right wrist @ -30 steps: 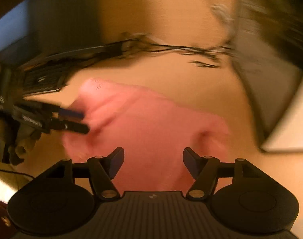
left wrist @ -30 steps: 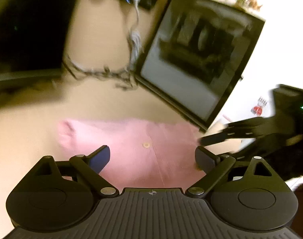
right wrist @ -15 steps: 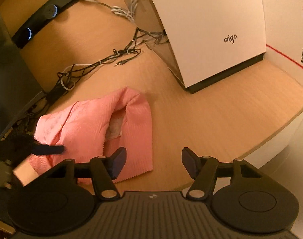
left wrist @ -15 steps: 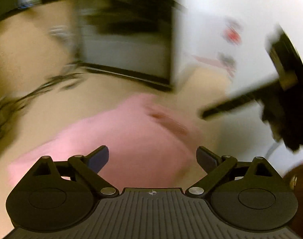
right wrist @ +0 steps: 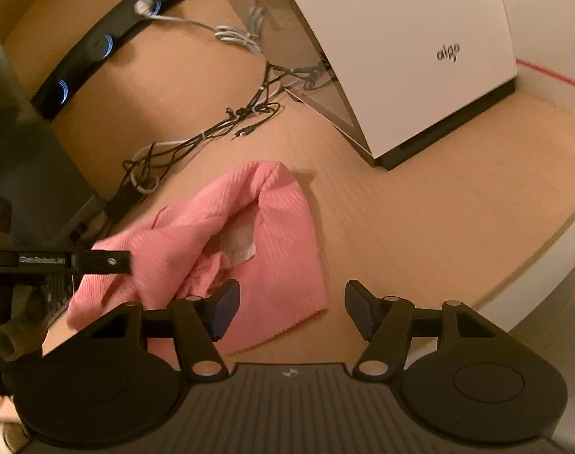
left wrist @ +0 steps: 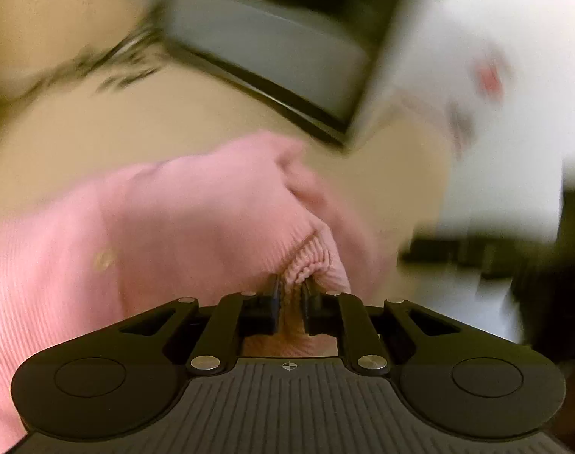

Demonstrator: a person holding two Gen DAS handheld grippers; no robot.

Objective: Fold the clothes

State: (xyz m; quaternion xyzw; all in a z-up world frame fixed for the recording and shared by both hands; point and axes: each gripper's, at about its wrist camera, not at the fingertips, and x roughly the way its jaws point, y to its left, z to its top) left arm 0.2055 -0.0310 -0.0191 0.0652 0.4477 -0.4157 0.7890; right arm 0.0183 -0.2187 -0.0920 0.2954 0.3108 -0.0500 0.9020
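Warm, dim indoor light tints both fisheye views orange. The left wrist view is heavily motion-blurred, perhaps sharp only near its claw [left wrist: 292,295]. The right view is crisper, with bent edges and soft shadows on the surface [right wrist: 419,234].

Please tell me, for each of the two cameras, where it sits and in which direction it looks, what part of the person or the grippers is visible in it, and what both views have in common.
Left wrist: sits on the left gripper, looking along its fingers, shut on a ribbed edge of the pink garment; blurred computer case behind.
Right wrist: sits on the open right gripper, looking across the wooden desk at the white case and cables; the left gripper enters at left.
Shared: the pink garment, desk and case.
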